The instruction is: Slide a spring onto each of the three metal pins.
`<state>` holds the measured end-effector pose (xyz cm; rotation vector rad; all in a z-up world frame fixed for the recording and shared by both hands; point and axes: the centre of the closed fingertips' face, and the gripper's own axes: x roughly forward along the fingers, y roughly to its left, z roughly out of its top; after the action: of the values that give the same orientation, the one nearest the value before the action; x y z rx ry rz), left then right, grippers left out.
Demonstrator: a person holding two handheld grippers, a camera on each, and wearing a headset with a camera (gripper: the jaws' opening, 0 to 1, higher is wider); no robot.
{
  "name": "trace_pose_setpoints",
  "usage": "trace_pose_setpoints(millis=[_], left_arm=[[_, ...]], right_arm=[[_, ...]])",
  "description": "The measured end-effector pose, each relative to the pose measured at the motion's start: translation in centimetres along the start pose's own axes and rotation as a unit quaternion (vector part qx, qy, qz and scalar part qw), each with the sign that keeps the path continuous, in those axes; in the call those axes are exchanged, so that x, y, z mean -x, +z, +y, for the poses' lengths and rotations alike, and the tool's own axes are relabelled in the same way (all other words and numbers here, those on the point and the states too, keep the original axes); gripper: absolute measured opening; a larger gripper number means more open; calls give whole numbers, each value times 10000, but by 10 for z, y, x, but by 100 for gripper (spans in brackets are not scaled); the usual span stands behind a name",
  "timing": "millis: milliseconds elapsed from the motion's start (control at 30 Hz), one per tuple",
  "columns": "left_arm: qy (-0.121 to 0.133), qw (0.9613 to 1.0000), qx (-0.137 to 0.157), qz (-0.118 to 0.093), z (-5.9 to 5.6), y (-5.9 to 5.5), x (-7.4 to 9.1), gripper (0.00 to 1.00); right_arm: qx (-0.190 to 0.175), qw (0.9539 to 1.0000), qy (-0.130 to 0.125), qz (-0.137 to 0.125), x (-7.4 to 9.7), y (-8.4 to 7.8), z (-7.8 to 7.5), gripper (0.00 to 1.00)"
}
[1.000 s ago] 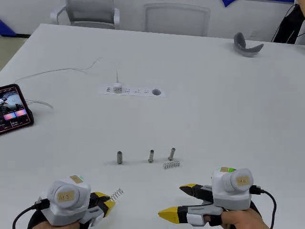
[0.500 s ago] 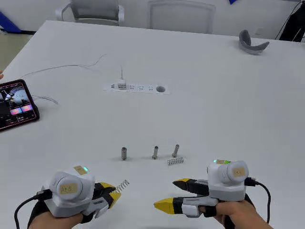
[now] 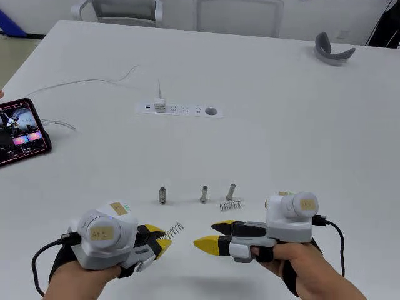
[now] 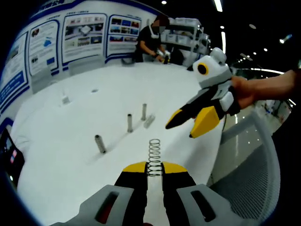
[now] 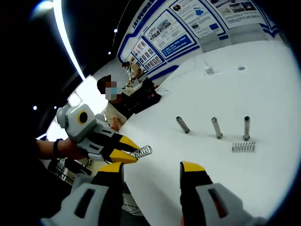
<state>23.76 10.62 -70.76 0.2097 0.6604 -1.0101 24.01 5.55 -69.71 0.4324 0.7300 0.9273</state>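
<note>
Spring point(image 3: 174, 230) clamped in my left gripper point(image 3: 160, 240) fingers, held short of the bare middle pin point(image 3: 204, 194); right gripper point(image 3: 208, 235) fingers apart. Next I'd line it up and thread it over that pin's tip.

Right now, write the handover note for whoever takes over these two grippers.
Left gripper: shut on the held spring, above the table.
Right gripper: open, empty, facing the left one.
Pins stand in a row: left pin already wears a spring; middle pin and right pin are bare. Loose spring lies by the right pin.
Left: held spring onto a bare pin, loose spring onto the last.
</note>
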Motion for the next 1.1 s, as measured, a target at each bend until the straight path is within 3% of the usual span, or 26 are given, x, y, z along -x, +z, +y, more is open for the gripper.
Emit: trace_pose_setpoints(millis=[267, 667, 1100], left_arm=[[-114, 9998, -163, -81, -8, 11, -3, 11], [-154, 9991, -336, -192, -12, 23, -4, 11], [-184, 9983, -477, -273, -14, 35, -3, 10]], right_arm=[[-180, 9994, 259, -159, -9, 15, 4, 47], [-423, 9971, 600, -202, -17, 24, 13, 41], [-574, 9950, 809, -73, -19, 23, 21, 22]])
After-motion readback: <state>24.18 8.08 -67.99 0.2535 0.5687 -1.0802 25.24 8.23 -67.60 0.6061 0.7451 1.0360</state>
